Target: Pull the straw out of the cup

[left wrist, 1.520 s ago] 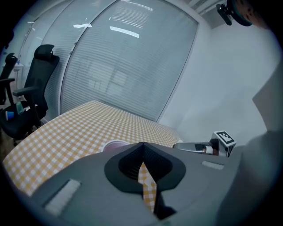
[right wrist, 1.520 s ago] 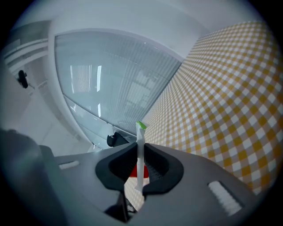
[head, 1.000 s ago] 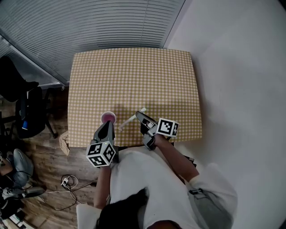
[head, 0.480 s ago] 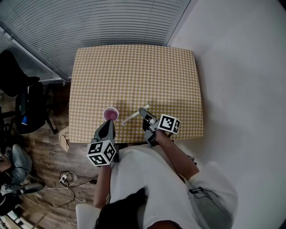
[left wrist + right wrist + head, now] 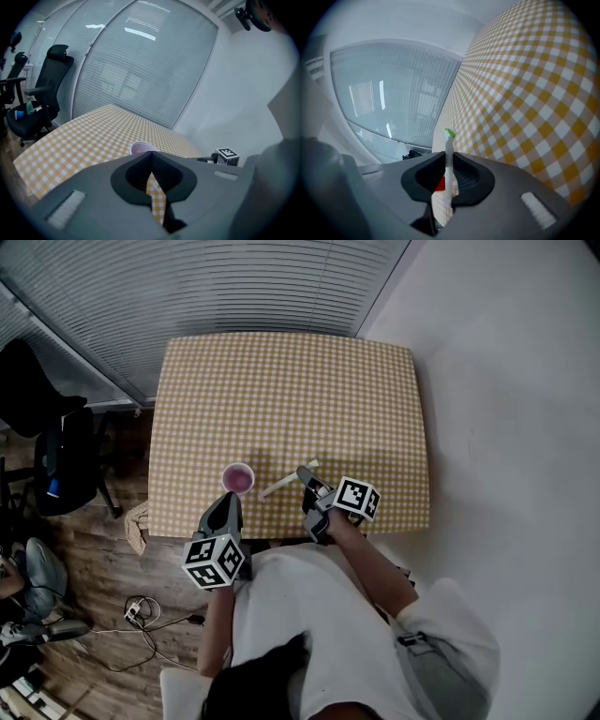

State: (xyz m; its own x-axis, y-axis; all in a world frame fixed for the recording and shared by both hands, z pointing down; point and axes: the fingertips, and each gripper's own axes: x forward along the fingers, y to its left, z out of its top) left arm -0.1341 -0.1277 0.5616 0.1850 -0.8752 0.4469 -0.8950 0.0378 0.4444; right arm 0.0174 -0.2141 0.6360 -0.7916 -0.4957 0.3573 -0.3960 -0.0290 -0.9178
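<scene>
A pink cup (image 5: 237, 478) stands upright near the front edge of the yellow-checked table (image 5: 291, 399). Just behind its rim (image 5: 142, 148) my left gripper (image 5: 231, 500) points at it with its fingertips together and nothing between them (image 5: 151, 153). Right of the cup and apart from it, a white straw (image 5: 279, 486) slants over the cloth. My right gripper (image 5: 303, 475) is shut on that straw. In the right gripper view the straw (image 5: 449, 154) stands between the pads, its green tip above the jaws (image 5: 449, 161).
Slatted blinds (image 5: 216, 287) run behind the table and a white wall (image 5: 506, 409) is at the right. A black office chair (image 5: 56, 465) stands left of the table on the wooden floor, with cables (image 5: 141, 620) lying nearby.
My right gripper has sunk a little toward the table with the straw still in it. The left gripper and the cup have stayed put.
</scene>
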